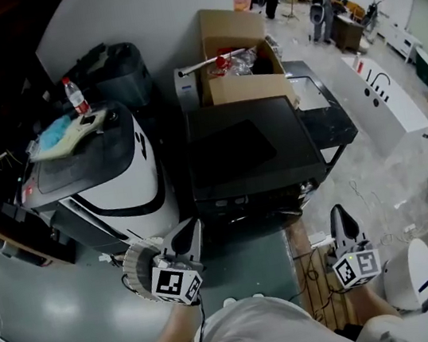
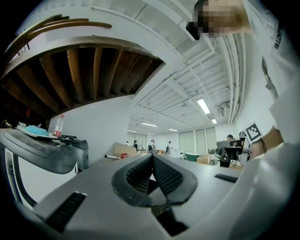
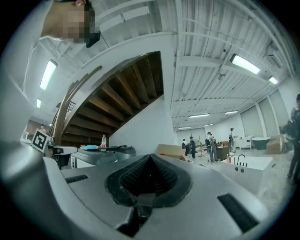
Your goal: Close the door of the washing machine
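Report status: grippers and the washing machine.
Left gripper shut, empty. Right gripper shut, empty. Washing machine door looks closed, bottle on top. Both grippers apart from it.

A white shirt point(image 1: 252, 336) with dark collar lettering is worn — the left gripper point(image 1: 192, 229) and right gripper point(image 1: 340, 217) are cased in grey, topped by black-and-white marker cubes point(image 1: 175, 283).

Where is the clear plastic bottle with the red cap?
Head view, upper left: the clear red-capped bottle stands on top of the white washing machine, beside the blue cloth.
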Available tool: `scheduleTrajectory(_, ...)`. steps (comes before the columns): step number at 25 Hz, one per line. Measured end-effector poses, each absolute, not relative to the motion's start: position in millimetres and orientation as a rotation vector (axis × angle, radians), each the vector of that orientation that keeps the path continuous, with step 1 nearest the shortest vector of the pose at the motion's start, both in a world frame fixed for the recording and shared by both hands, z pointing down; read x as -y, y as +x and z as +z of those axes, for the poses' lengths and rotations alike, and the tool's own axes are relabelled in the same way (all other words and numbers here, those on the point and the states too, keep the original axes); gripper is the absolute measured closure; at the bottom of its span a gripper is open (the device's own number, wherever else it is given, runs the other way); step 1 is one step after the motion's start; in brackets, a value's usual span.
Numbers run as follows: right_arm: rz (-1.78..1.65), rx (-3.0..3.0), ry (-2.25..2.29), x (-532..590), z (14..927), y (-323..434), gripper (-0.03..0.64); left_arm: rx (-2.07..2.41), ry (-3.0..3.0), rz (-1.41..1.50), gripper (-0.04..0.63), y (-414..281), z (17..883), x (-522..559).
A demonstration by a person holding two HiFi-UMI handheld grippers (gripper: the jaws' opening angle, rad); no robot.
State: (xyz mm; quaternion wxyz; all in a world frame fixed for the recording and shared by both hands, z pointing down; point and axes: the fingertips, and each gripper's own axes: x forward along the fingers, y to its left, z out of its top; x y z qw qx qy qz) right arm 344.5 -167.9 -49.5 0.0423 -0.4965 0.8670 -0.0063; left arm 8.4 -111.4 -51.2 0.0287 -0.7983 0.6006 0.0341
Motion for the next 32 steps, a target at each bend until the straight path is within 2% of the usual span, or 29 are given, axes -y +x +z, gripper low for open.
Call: scheduleTrajectory(32, 0.007, -2.682, -1.596, 180, -39, 348, 0.607, -1.781, -2.575, 0.102, 0.592, 21, -31, 134)
